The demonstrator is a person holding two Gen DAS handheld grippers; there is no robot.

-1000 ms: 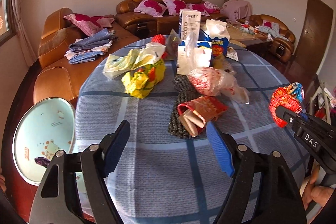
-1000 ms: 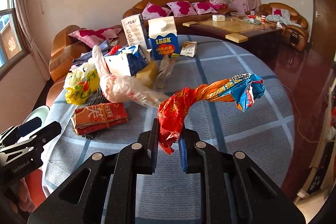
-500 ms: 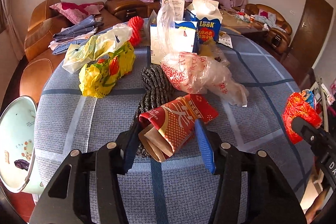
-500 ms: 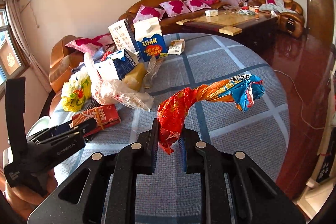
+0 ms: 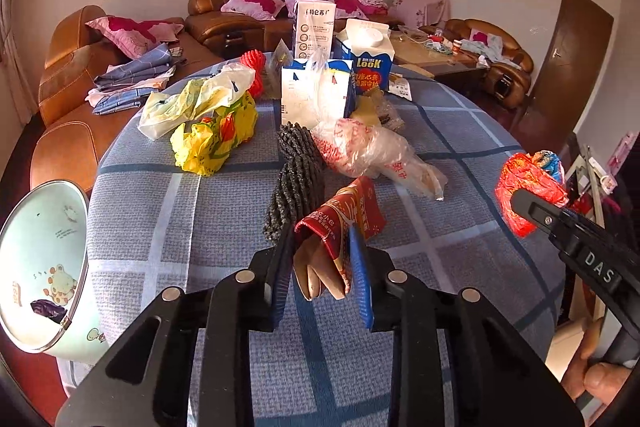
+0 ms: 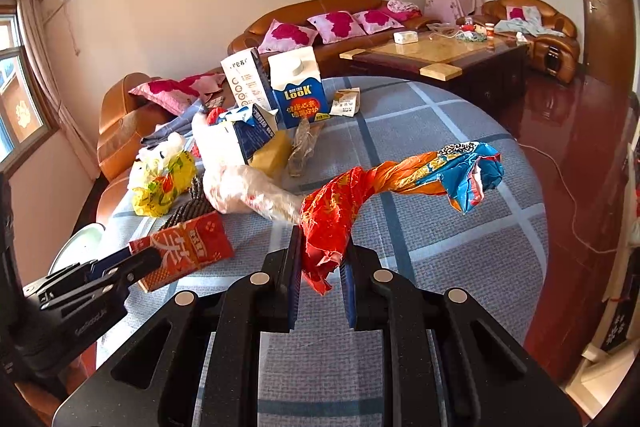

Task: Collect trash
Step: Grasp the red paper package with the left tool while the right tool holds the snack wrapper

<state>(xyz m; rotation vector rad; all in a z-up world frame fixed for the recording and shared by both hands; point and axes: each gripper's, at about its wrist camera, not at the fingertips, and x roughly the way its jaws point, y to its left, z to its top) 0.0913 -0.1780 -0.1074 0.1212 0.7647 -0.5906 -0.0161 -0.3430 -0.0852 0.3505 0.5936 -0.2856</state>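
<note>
My left gripper [image 5: 322,267] is shut on a red paper packet [image 5: 340,223] and holds it tilted up off the blue checked tablecloth [image 5: 200,227]; the packet also shows in the right wrist view [image 6: 184,247]. My right gripper [image 6: 320,259] is shut on a twisted red, orange and blue foil wrapper [image 6: 400,179], held above the table; it also shows at the right of the left wrist view [image 5: 528,187]. More trash lies mid-table: a yellow bag [image 5: 212,139], a clear printed bag [image 5: 372,151], a dark mesh piece [image 5: 296,171] and cartons [image 5: 368,67].
A pale green bin [image 5: 40,267] with a dark scrap inside stands beside the table at the left. Brown leather sofas [image 5: 256,15] with pink cushions line the back wall. A wooden coffee table [image 6: 440,55] stands at the back right.
My left gripper moved forward around the red packet, closed on it and lifted its end off the cloth. My right gripper kept holding the foil wrapper, nearly still.
</note>
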